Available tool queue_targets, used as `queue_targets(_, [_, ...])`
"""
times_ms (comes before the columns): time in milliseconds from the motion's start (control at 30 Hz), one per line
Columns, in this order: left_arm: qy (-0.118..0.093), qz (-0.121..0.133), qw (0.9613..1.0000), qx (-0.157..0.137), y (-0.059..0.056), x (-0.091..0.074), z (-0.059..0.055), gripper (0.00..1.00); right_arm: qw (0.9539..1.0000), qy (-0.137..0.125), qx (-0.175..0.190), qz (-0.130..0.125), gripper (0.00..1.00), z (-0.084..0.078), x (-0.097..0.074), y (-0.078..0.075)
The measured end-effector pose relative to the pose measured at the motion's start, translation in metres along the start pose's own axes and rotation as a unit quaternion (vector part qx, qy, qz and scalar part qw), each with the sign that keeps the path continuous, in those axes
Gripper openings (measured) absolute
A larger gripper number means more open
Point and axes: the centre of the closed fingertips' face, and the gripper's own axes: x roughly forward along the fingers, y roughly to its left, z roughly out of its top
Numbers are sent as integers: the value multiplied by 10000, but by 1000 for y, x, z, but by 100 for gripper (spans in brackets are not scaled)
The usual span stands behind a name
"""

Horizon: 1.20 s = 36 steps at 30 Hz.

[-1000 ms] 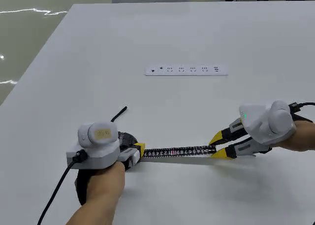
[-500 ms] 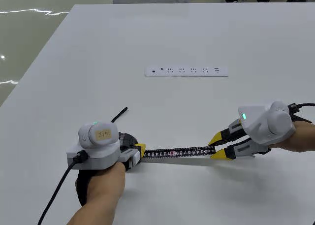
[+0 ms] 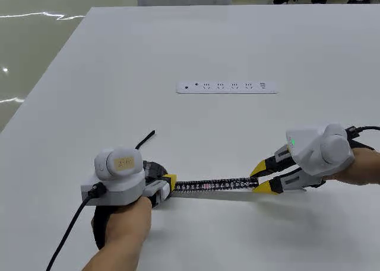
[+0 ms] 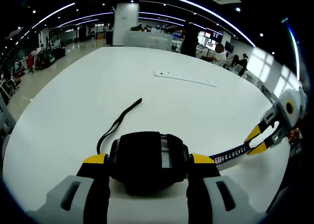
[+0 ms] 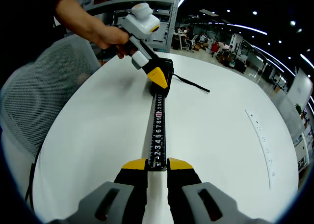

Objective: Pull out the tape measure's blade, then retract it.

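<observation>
The black tape measure case point(image 3: 153, 169) rests on the white table point(image 3: 196, 40), and my left gripper point(image 3: 161, 179) is shut on its sides. In the left gripper view the case point(image 4: 147, 158) sits squeezed between the yellow-tipped jaws of the left gripper point(image 4: 148, 160). Its blade point(image 3: 214, 184) runs out flat to the right, numbers showing. My right gripper point(image 3: 261, 178) is shut on the blade's end. In the right gripper view the blade point(image 5: 158, 131) leads from my right gripper point(image 5: 157, 164) to the case point(image 5: 166, 73).
A white power strip point(image 3: 227, 88) lies farther back on the table. The case's black wrist strap point(image 3: 144, 139) trails behind it. The table's left edge runs along the glossy floor point(image 3: 29, 40). A person's hand point(image 3: 122, 220) holds the left gripper.
My right gripper has edged slightly left toward the case, so the exposed blade is a touch shorter. The left gripper and case have stayed put.
</observation>
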Motion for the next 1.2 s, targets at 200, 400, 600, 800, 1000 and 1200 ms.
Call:
queue_targets(200, [-4, -10, 10000, -33, 2, 2, 1, 59, 10000, -10, -18, 10, 14, 2, 2, -1])
queue_targets(400, [4, -35, 10000, -61, 3, 1, 1, 59, 10000, -25, -33, 19, 14, 5, 4, -1])
queue_targets(600, [10, -55, 9999, -87, 3, 2, 1, 59, 10000, -41, -30, 27, 14, 7, 6, -2])
queue_targets(800, [9, -63, 9999, -108, 3, 3, 1, 59, 10000, -61, -36, 28, 14, 9, 8, -2])
queue_targets(1000, [12, -76, 9999, -109, 2, 2, 2, 59, 10000, -66, -24, 43, 14, 9, 11, -2])
queue_targets(1200, [14, -75, 9999, -117, 1, 0, 1, 59, 10000, -77, -33, 39, 14, 11, 12, -2])
